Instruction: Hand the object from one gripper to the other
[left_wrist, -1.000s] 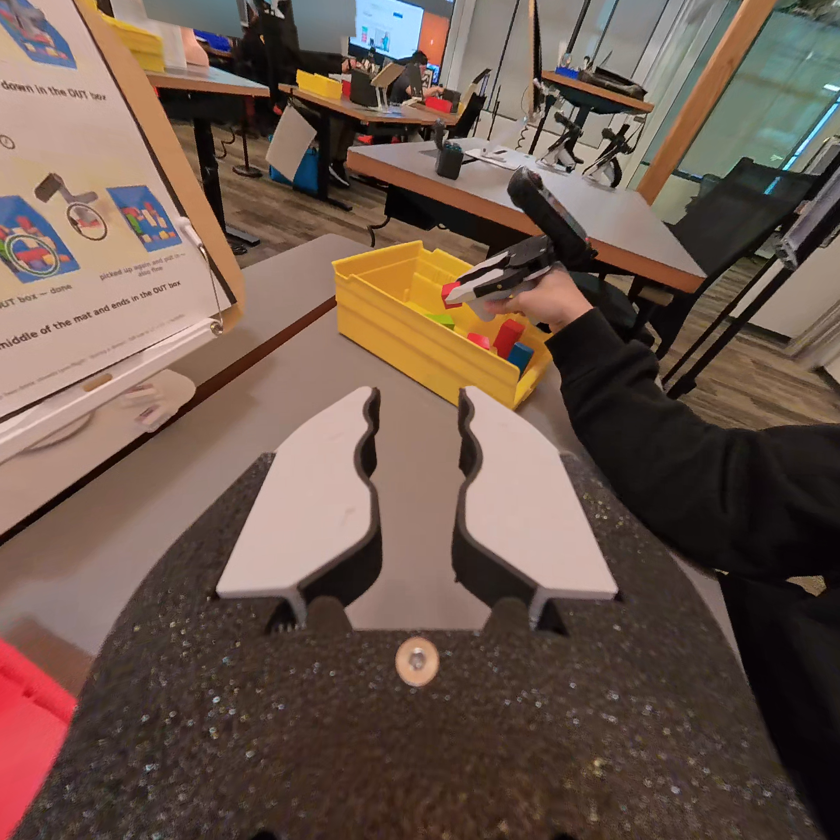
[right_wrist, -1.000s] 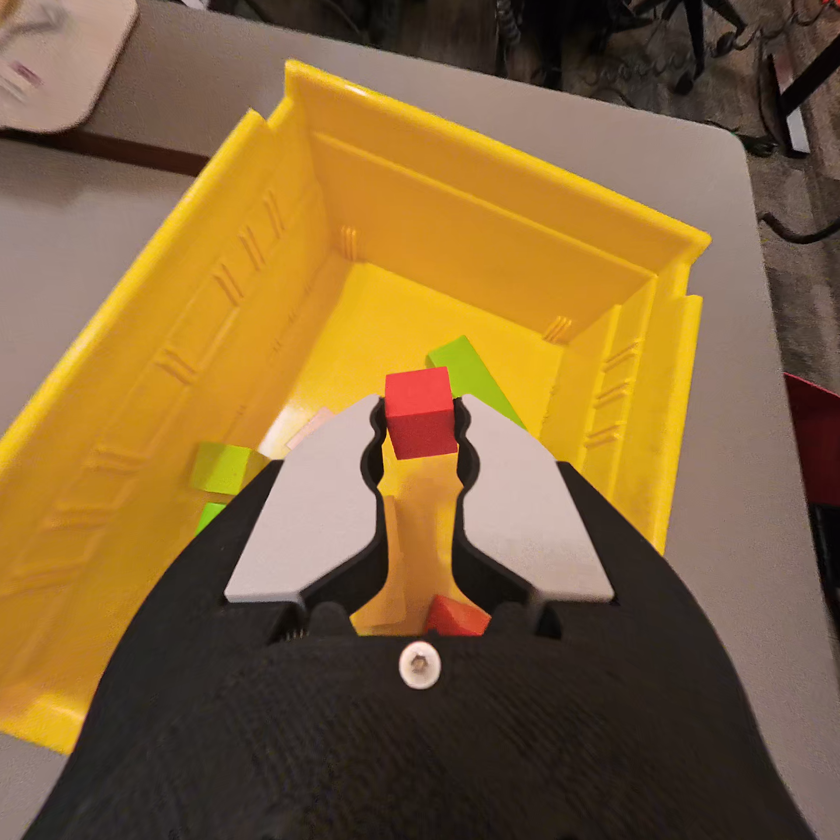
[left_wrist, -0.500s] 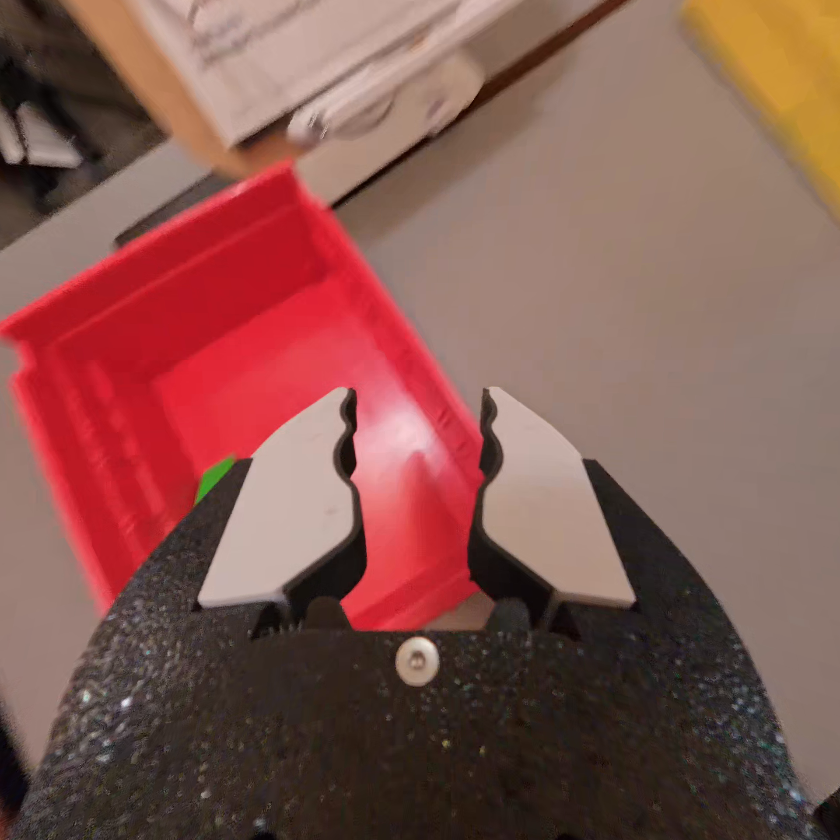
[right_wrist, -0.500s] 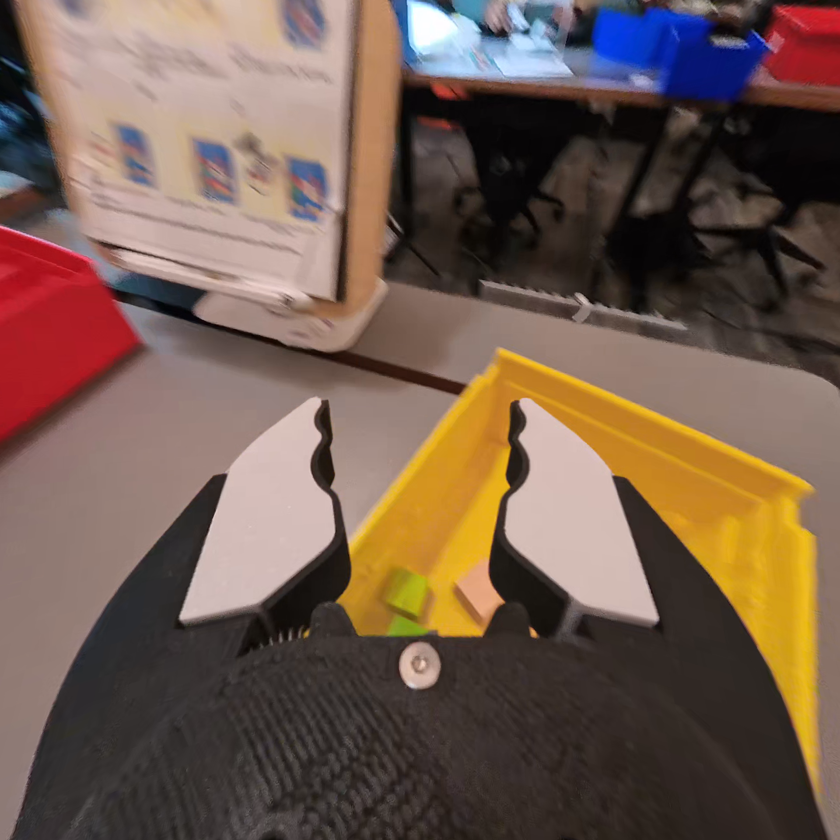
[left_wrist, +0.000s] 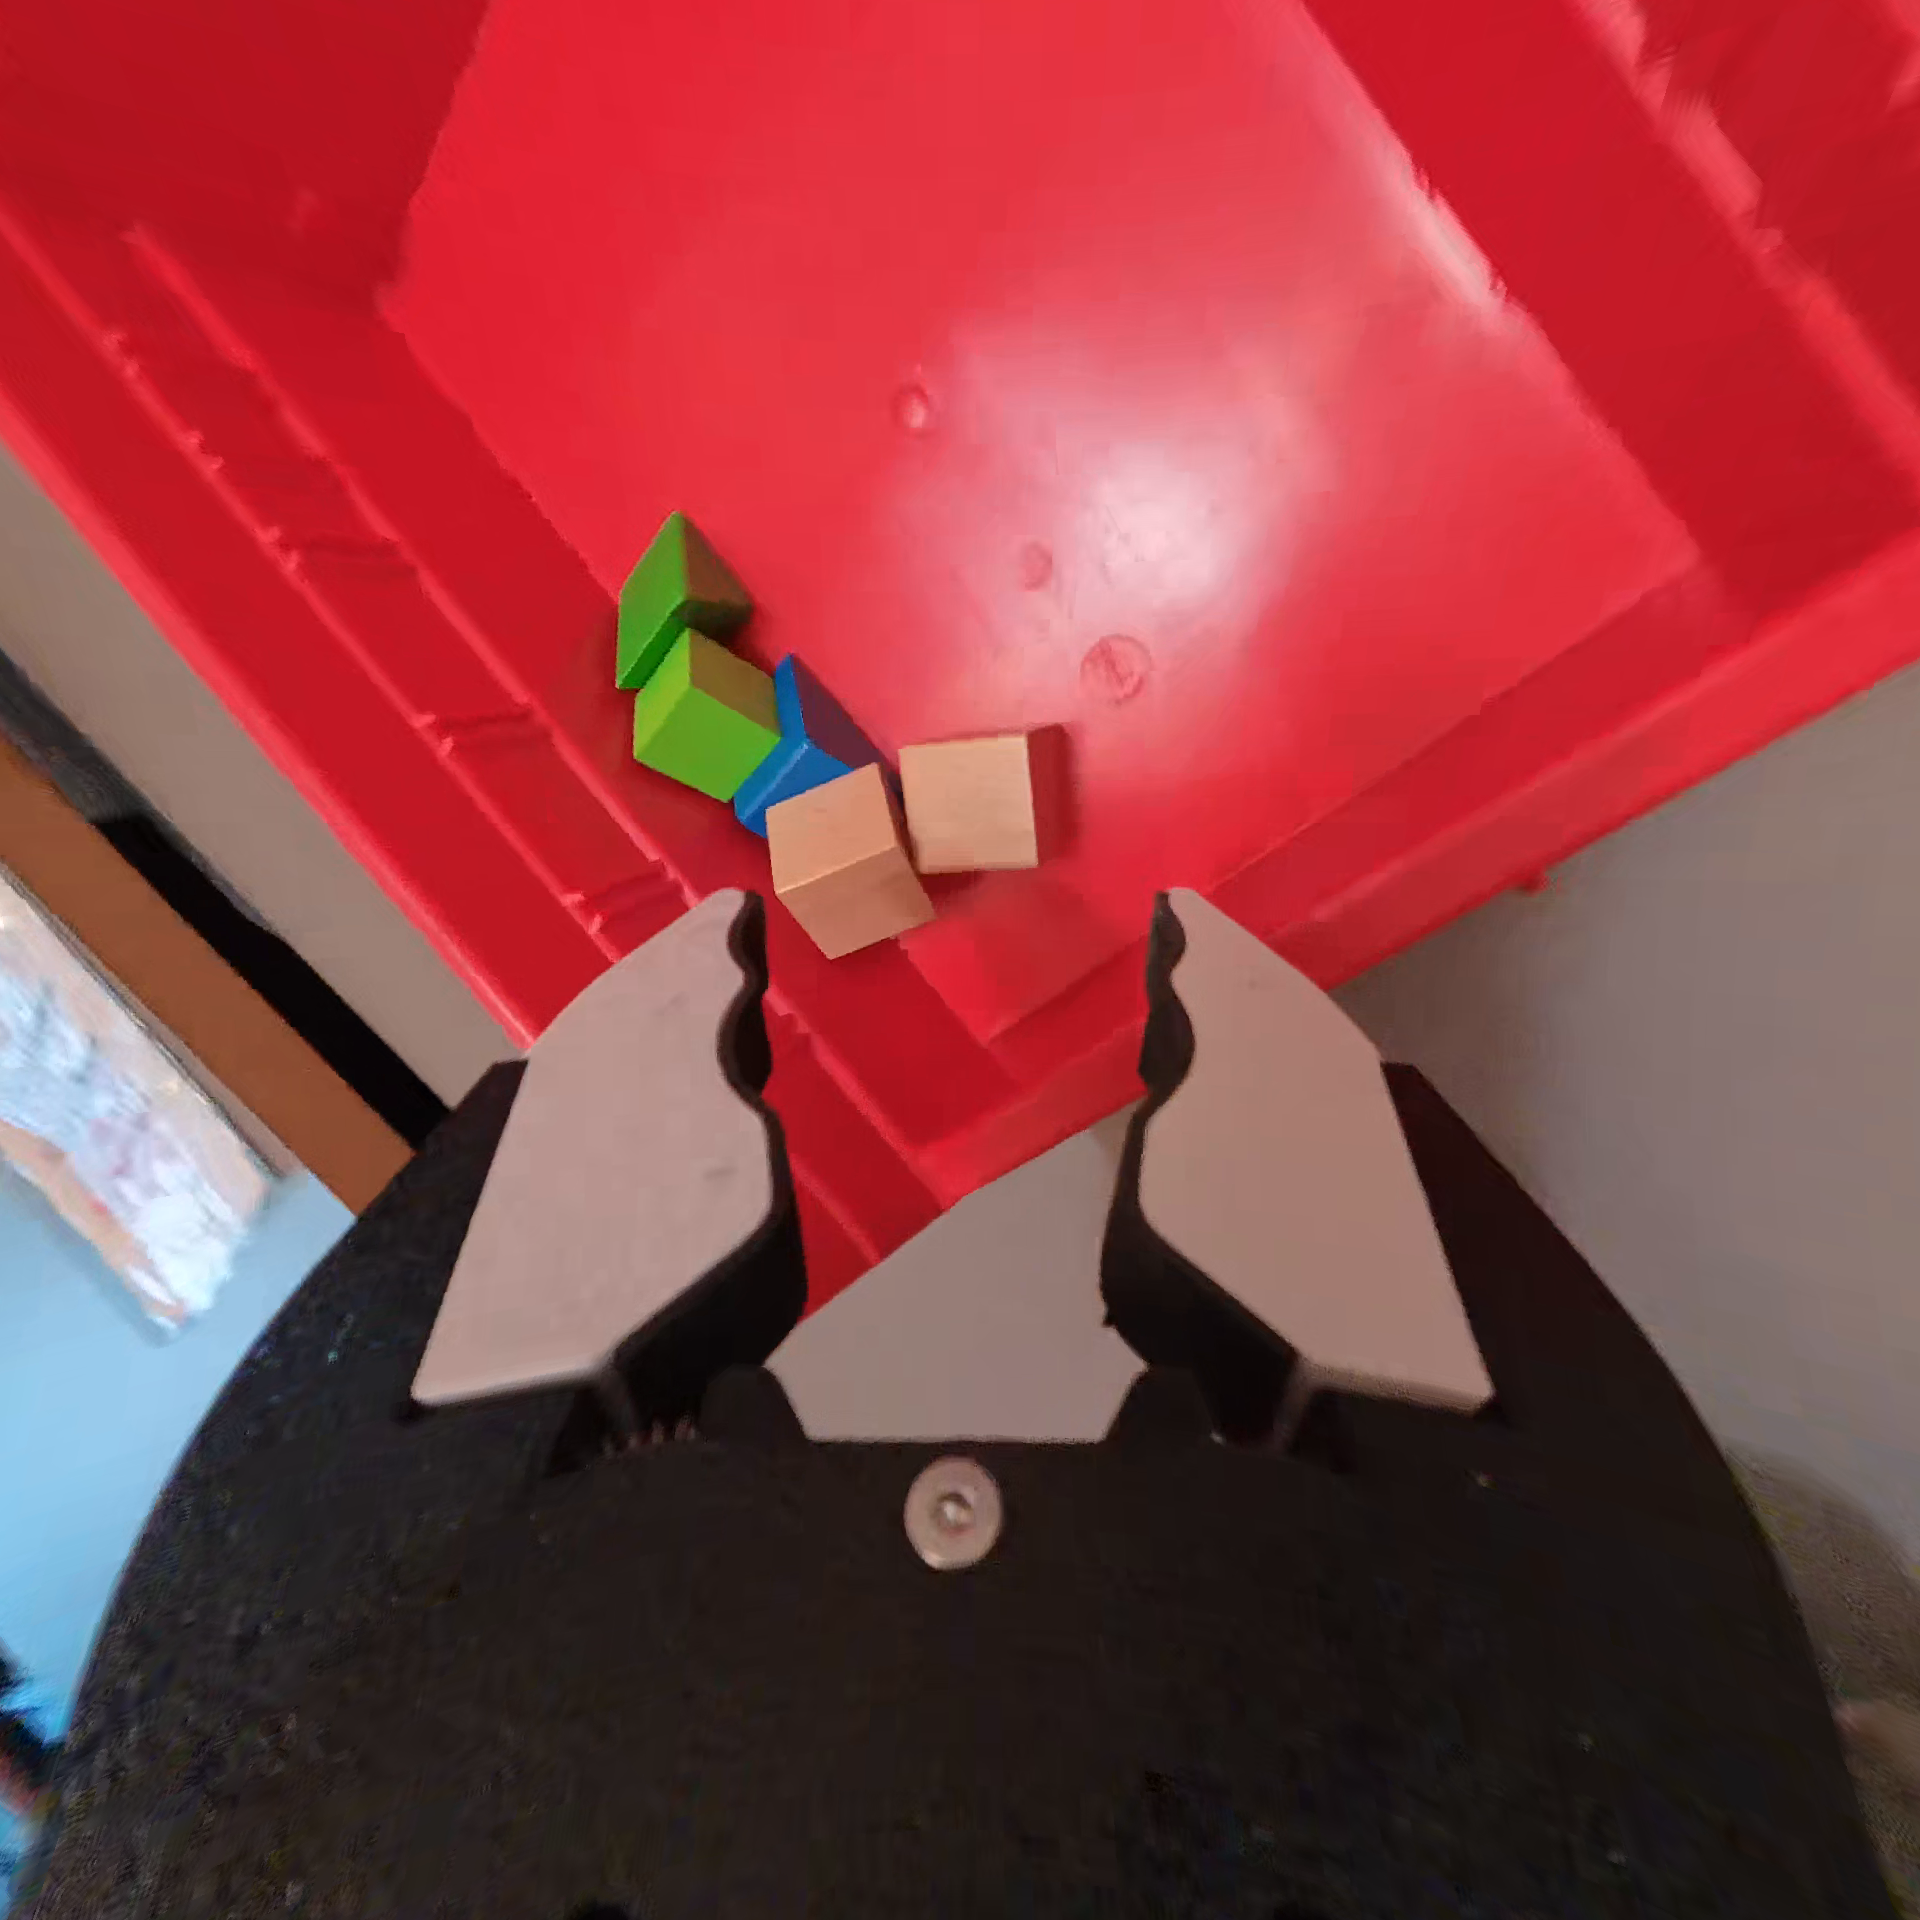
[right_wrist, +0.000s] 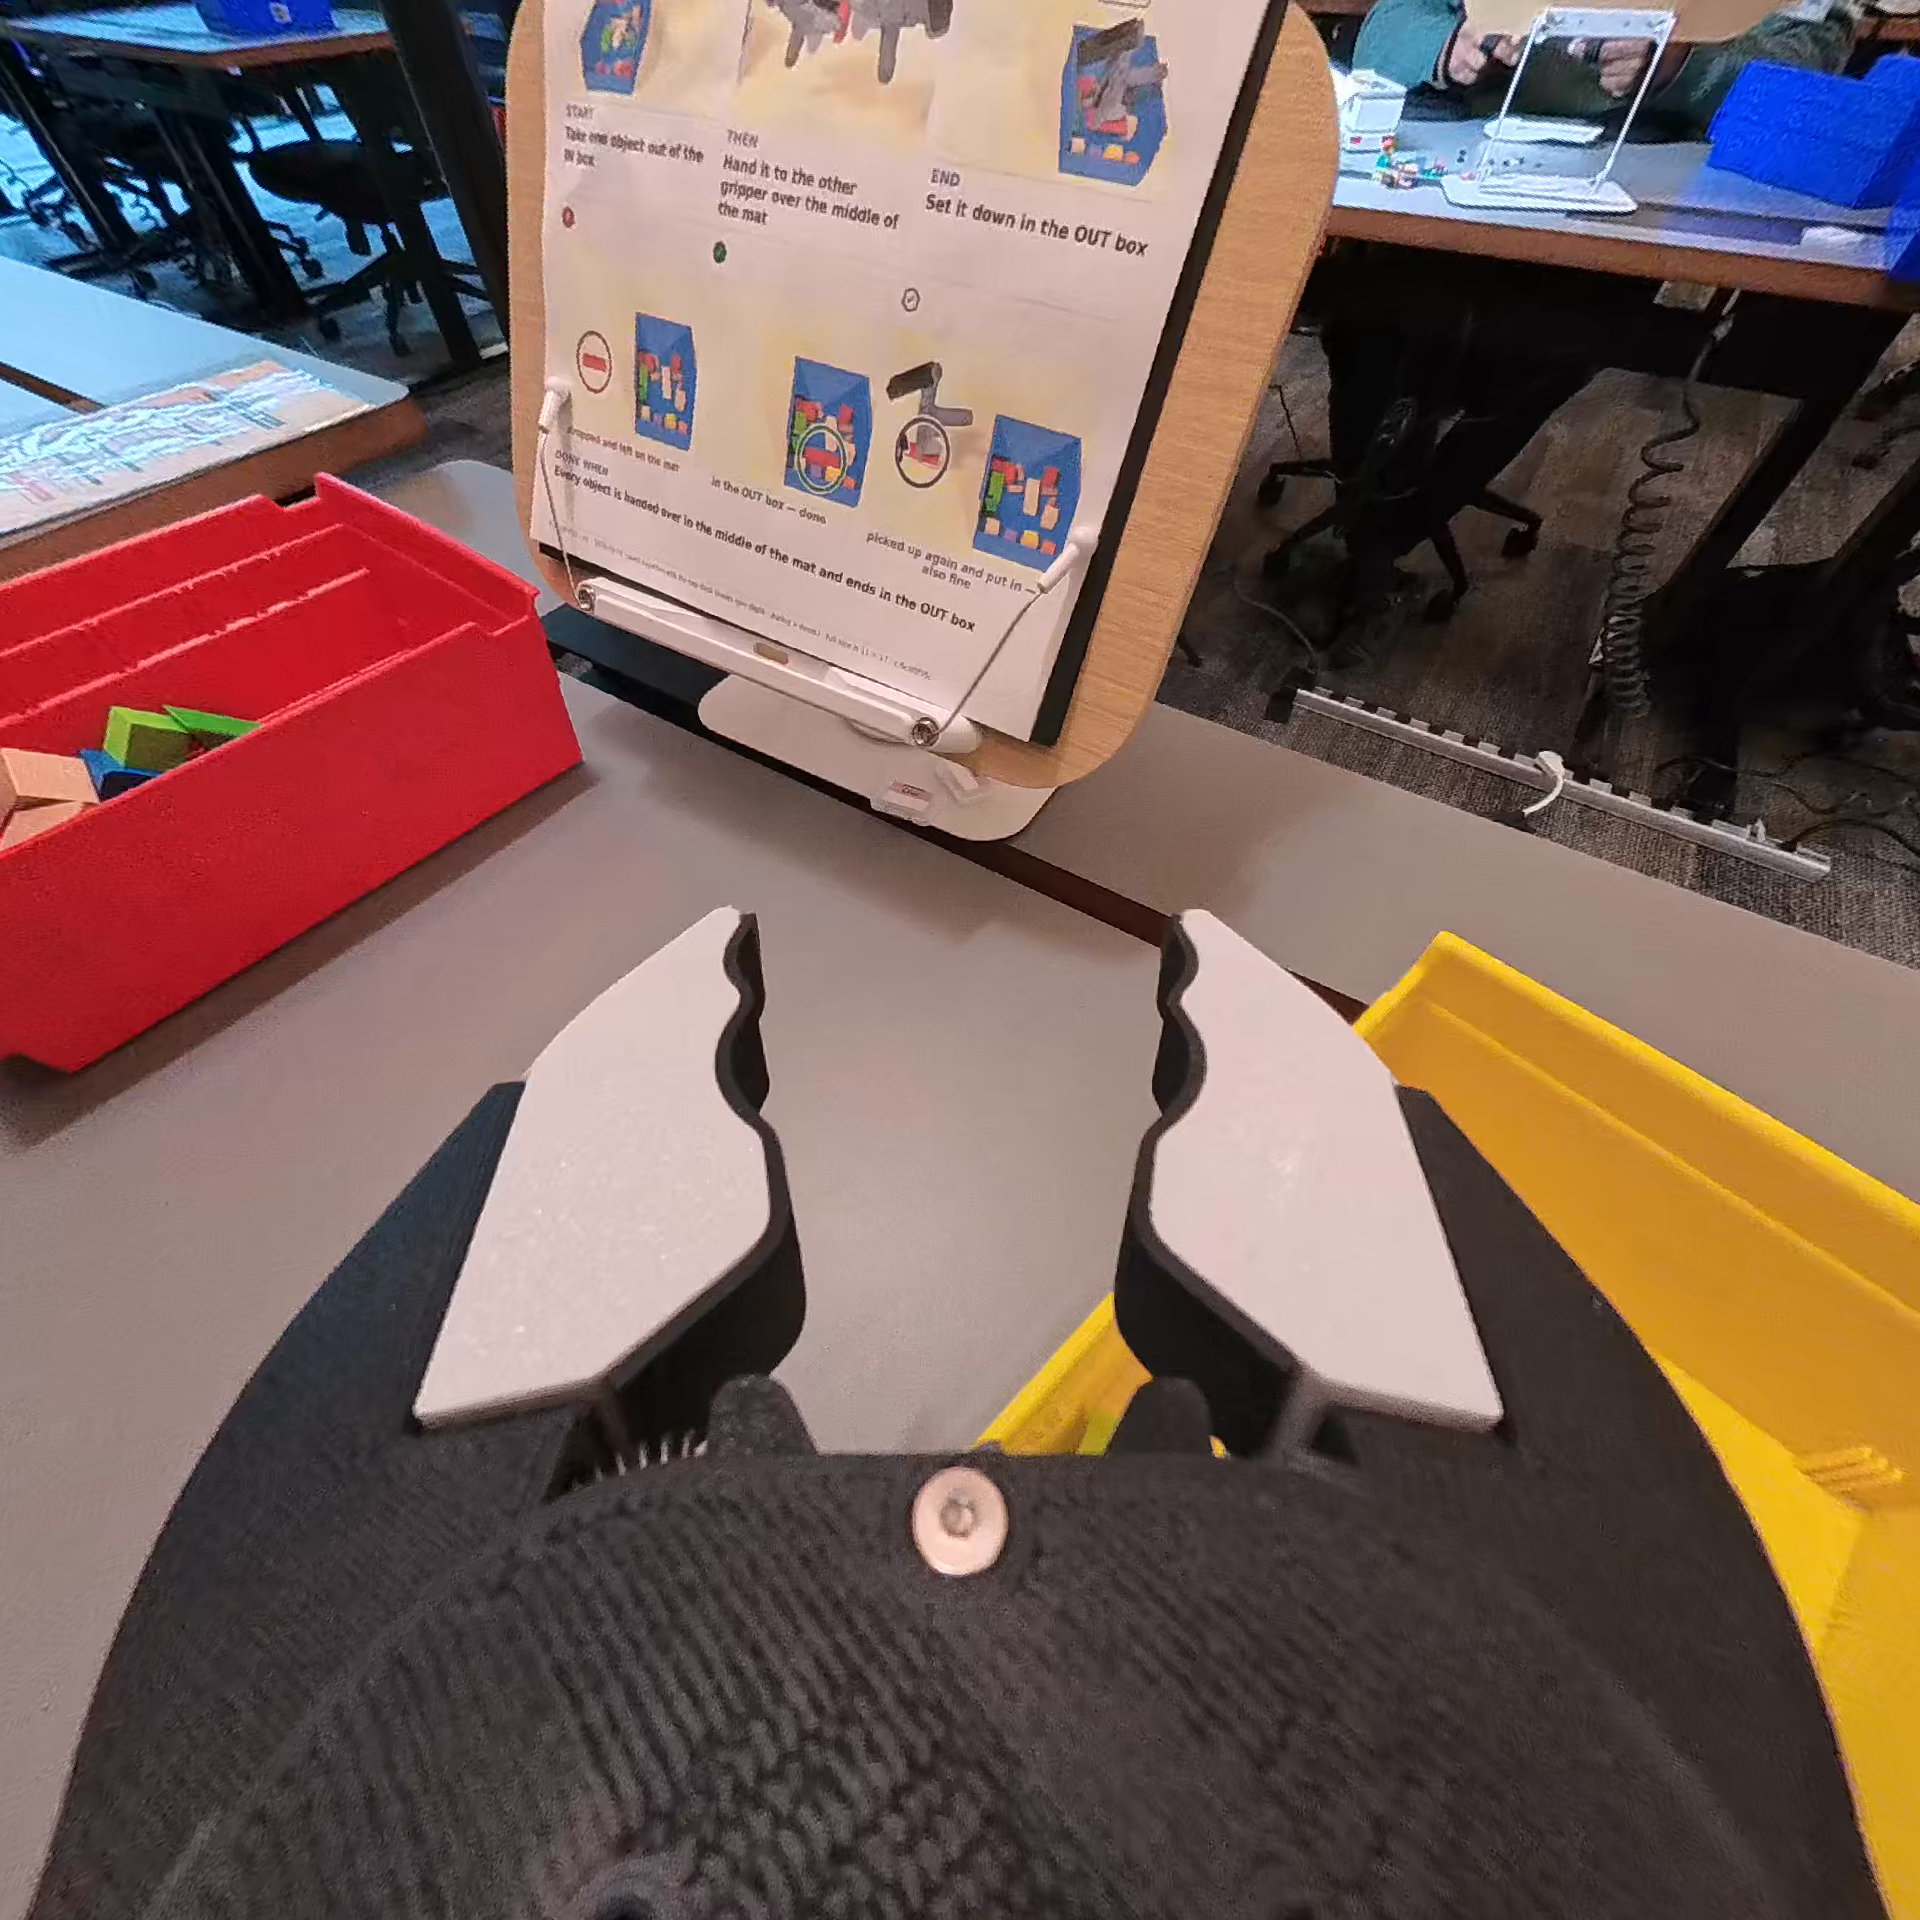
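In the left wrist view my left gripper (left_wrist: 954, 914) is open and empty, hovering over the near corner of the red bin (left_wrist: 1039, 312). On the bin's floor lie two green blocks (left_wrist: 701, 732), a blue block (left_wrist: 795, 774) and two plain wooden cubes (left_wrist: 842, 868), just beyond my fingertips and untouched. In the right wrist view my right gripper (right_wrist: 958, 925) is open and empty above the grey table (right_wrist: 935, 1091), between the red bin (right_wrist: 312, 831) on the left and the yellow bin (right_wrist: 1662, 1195) on the right. I see no red cube.
An instruction board on a white stand (right_wrist: 883, 364) is at the back of the table, straight ahead of the right gripper. Behind it are other desks, chairs and cables on the floor. The left gripper does not show in the right wrist view.
A second ago the right gripper held a red cube over the yellow bin; it is now open, empty and turned toward the board. The left gripper swung over the red bin and opened wider.
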